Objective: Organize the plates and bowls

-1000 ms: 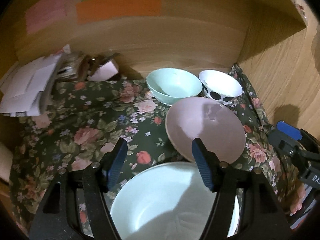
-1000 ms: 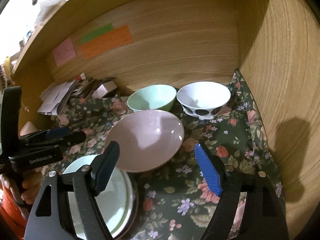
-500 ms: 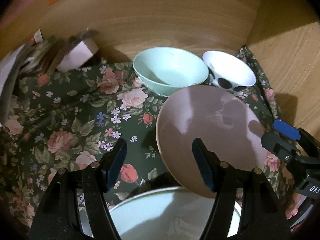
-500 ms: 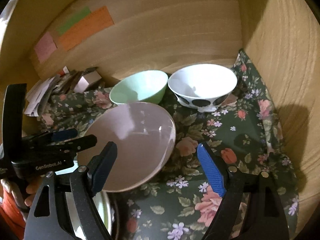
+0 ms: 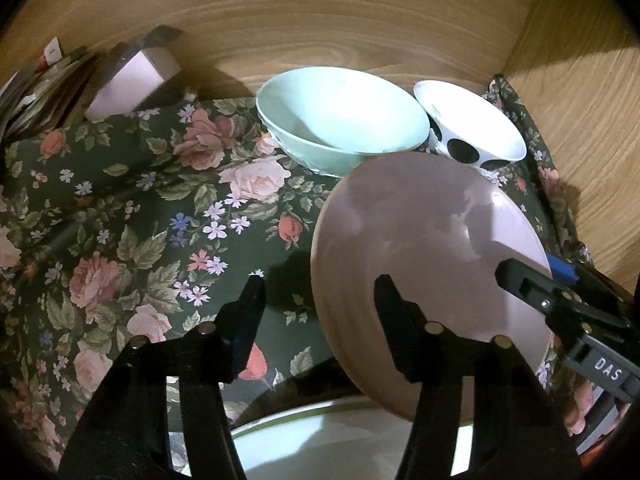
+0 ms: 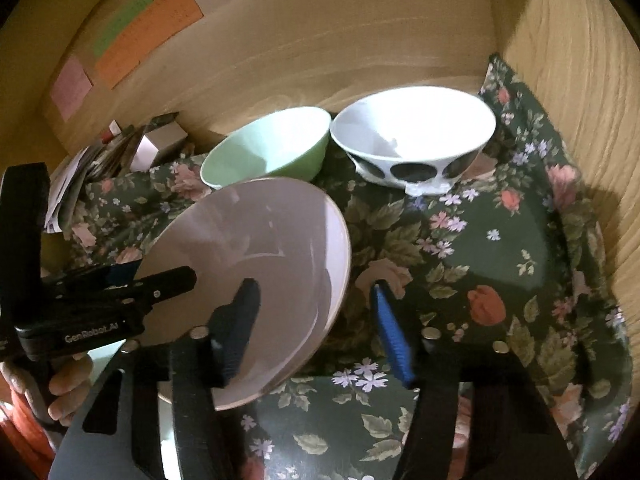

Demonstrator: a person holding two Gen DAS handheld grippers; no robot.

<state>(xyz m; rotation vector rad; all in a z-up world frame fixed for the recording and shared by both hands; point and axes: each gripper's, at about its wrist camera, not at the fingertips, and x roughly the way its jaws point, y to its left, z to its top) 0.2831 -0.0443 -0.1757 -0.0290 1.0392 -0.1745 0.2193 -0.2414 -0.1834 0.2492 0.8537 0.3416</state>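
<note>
I see the pink plate (image 5: 424,248) tilted on the floral cloth (image 5: 132,216), its rim between both pairs of jaws, which have just been closing: left gripper (image 5: 318,312) at its nine o'clock edge, right gripper (image 6: 316,312) at three o'clock, not visibly pressing.

Floral cloth (image 6: 500,264) lay open right of the tilted pink plate (image 6: 256,248); mint-green bowl (image 6: 268,148), spotted white bowl (image 6: 412,136) and wooden walls (image 6: 580,100) blocked beyond.

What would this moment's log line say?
left gripper: just closing, astride pink bowl rim | right gripper: same, opposite rim | neither pressing yet
</note>
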